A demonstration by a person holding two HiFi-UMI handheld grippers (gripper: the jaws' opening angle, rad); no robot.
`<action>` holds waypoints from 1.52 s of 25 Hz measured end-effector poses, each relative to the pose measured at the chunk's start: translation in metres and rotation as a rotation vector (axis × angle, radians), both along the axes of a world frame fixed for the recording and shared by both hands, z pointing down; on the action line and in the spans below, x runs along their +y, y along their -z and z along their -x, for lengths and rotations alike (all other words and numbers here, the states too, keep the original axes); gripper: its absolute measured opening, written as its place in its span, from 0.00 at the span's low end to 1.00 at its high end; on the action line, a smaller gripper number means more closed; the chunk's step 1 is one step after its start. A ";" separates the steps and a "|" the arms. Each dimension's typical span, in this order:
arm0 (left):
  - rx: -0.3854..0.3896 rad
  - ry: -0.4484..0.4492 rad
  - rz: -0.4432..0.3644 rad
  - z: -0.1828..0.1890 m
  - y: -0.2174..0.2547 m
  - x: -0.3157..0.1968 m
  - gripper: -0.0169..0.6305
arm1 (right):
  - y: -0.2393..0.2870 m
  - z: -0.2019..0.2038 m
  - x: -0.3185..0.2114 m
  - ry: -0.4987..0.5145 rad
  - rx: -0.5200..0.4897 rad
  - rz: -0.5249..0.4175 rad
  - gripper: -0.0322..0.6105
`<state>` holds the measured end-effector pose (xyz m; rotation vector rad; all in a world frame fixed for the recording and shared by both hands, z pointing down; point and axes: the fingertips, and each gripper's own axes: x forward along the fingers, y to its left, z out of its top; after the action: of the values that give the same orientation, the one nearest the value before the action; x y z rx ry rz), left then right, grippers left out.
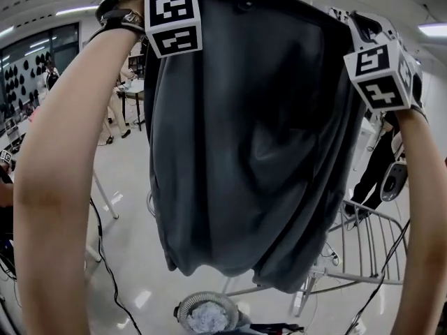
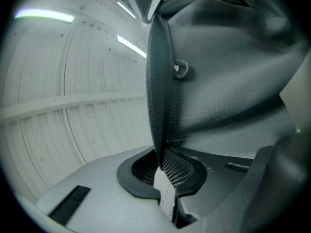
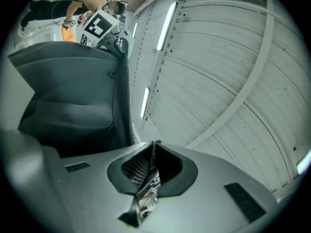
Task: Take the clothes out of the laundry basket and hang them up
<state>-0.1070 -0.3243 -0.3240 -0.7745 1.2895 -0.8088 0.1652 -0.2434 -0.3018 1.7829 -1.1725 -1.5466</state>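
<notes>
Obs., from the floor beside the person:

- Left gripper point(image 2: 159, 153): jaws closed, clamped on a seamed edge of the dark grey garment point(image 1: 251, 138). The edge runs straight up out of the pads. A small loop point(image 2: 181, 68) sits on the fabric just beyond the jaws.
- Right gripper point(image 3: 152, 145): jaws pressed together, a thin edge of the same garment pinched between them. The bulk of the cloth lies to the side that faces the left gripper.
- Both grippers are held high and tilted upward, toward a white panelled ceiling point(image 3: 228, 67) with strip lights.
- The garment is stretched between the two grippers along its top edge. From there it hangs down in loose folds, its bottom hem free and touching nothing.
- Left forearm point(image 1: 63, 173) and right forearm point(image 1: 426, 208) flank the cloth, each reaching up to its gripper.
- Laundry basket point(image 1: 187, 307): on the floor well below both grippers, roughly under the hanging hem, nearer the left gripper's side. Pale crumpled cloth point(image 1: 207, 318) lies inside it.
- Metal drying rack point(image 1: 370, 222): below the right gripper, beside the garment's lower part, apart from it.
</notes>
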 end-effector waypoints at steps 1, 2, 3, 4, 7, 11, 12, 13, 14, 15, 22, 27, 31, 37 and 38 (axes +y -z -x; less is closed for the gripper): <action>-0.017 0.016 -0.019 -0.005 0.008 -0.006 0.04 | 0.006 -0.005 -0.008 -0.002 0.006 -0.004 0.07; -0.031 0.032 -0.036 -0.008 0.014 -0.013 0.04 | 0.011 -0.008 -0.016 -0.004 0.015 -0.007 0.07; -0.041 0.046 -0.047 -0.011 0.020 -0.019 0.04 | 0.015 -0.010 -0.024 -0.007 0.025 -0.008 0.07; -0.047 0.058 -0.050 -0.011 0.025 -0.026 0.04 | 0.019 -0.010 -0.032 -0.010 0.036 -0.007 0.07; -0.047 0.083 -0.031 -0.013 0.031 -0.051 0.04 | 0.025 -0.010 -0.054 -0.024 0.074 0.003 0.07; -0.070 0.109 0.001 -0.034 0.025 -0.105 0.04 | 0.019 -0.030 -0.107 -0.035 0.104 0.042 0.07; -0.082 0.115 0.007 -0.041 0.021 -0.120 0.04 | 0.015 -0.038 -0.123 -0.033 0.100 0.056 0.07; -0.092 0.120 0.015 -0.048 0.017 -0.134 0.04 | 0.010 -0.045 -0.137 -0.032 0.095 0.071 0.07; -0.097 0.122 0.026 -0.055 0.012 -0.147 0.04 | 0.005 -0.052 -0.151 -0.032 0.090 0.084 0.07; -0.097 0.122 0.038 -0.061 0.007 -0.160 0.04 | -0.001 -0.059 -0.164 -0.034 0.086 0.097 0.07; -0.135 0.140 0.150 -0.101 -0.045 -0.240 0.04 | -0.055 -0.096 -0.248 -0.051 0.098 0.194 0.07; -0.157 0.144 0.230 -0.122 -0.101 -0.301 0.04 | -0.103 -0.118 -0.309 -0.057 0.102 0.275 0.07; -0.168 0.144 0.314 -0.128 -0.147 -0.342 0.04 | -0.142 -0.123 -0.347 -0.061 0.109 0.357 0.07; -0.149 0.142 0.438 -0.135 -0.204 -0.379 0.04 | -0.195 -0.129 -0.380 -0.055 0.115 0.472 0.07; -0.148 0.142 0.459 -0.136 -0.212 -0.382 0.04 | -0.203 -0.130 -0.383 -0.055 0.108 0.492 0.07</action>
<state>0.0288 -0.7065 -0.1117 -0.9700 1.0449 -1.2791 0.2949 -0.6265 -0.0984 1.3776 -1.3011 -1.1754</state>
